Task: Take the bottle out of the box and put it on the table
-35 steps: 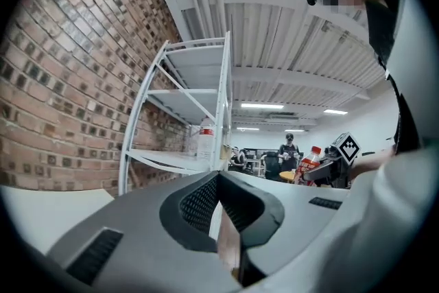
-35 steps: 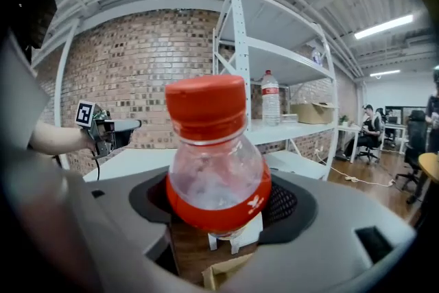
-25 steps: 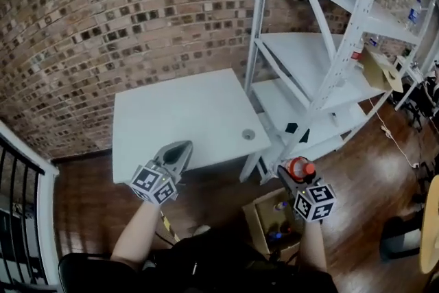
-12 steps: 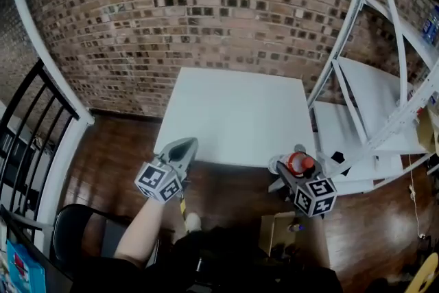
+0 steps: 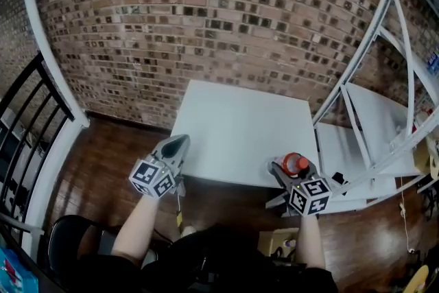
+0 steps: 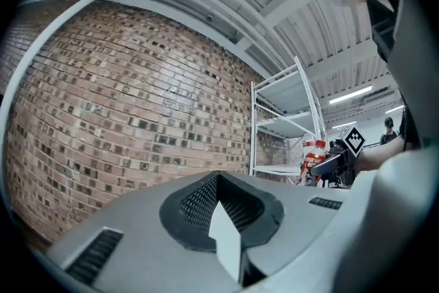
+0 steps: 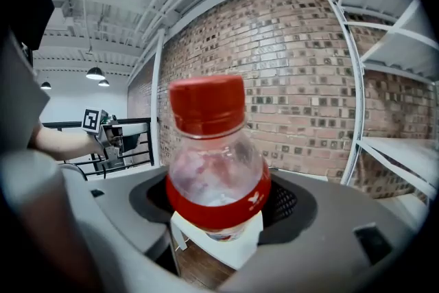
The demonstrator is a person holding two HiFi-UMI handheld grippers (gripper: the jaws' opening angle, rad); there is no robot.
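Observation:
A clear bottle (image 5: 295, 162) with a red cap and red label stands upright in my right gripper (image 5: 291, 169), which is shut on its body. In the right gripper view the bottle (image 7: 212, 161) fills the space between the jaws. It hangs over the near right corner of the white table (image 5: 240, 120). My left gripper (image 5: 176, 145) is shut and holds nothing, over the table's near left edge. The cardboard box (image 5: 276, 241) shows only partly on the floor by my right arm. From the left gripper view, the bottle (image 6: 313, 158) appears far to the right.
White metal shelving (image 5: 384, 120) stands right of the table, close to the right gripper. A brick wall (image 5: 206, 24) runs behind the table. A black railing (image 5: 24, 141) and a black chair (image 5: 75, 264) are at the left on the wooden floor.
Both grippers have swung leftward from the box and shelving towards the table's near edge. The bottle stays in the right gripper. The box has slipped almost out of the head view.

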